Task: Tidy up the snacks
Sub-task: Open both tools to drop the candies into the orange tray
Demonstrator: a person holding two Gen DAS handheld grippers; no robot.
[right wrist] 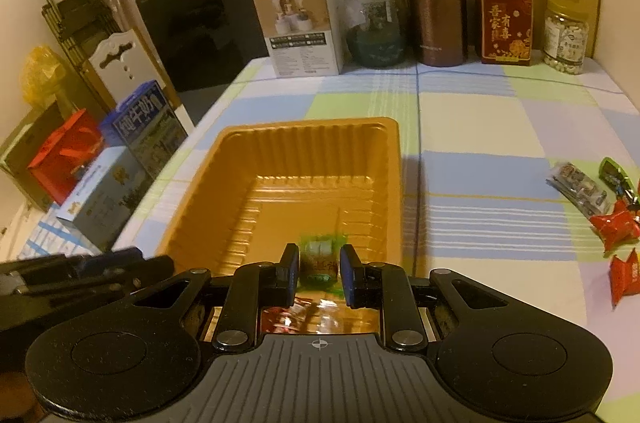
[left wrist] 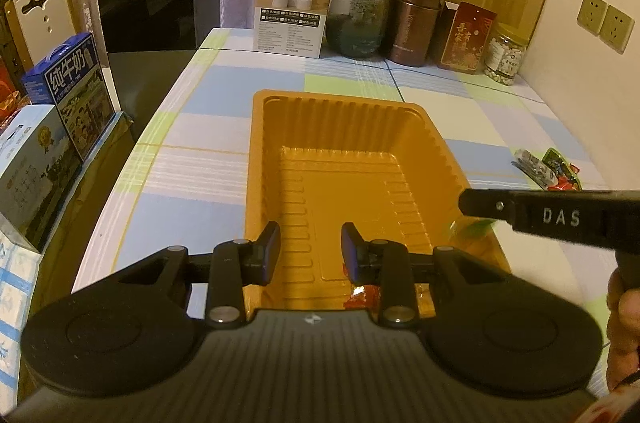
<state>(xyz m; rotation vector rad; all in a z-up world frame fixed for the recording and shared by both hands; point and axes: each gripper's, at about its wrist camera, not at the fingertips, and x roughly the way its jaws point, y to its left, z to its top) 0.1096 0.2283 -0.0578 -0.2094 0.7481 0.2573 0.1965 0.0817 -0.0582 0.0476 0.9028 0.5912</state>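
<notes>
Right hand-held gripper (right wrist: pixel 319 269) pinches a blurred green-wrapped snack (right wrist: pixel 320 259) above the ribbed orange plastic tray (right wrist: pixel 394 159). Left hand-held gripper (left wrist: pixel 310 253) hangs spread and empty over that tray. Loose wrapped snacks (right wrist: pixel 614 227) lie on the checked desk (right wrist: pixel 480 127).

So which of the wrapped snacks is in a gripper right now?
The green-wrapped snack, between the right gripper fingers over the orange tray. The other loose snacks lie on the tablecloth.

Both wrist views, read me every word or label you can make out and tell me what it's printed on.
"DAS": on the right gripper's black arm.
"纯牛奶": on the blue milk carton.
"吾家有喜": on the red box, in gold characters.
White box: small print, too small to read.
Brown canister, nut jar, green snack and loose wrappers: text blurred, unreadable.
</notes>
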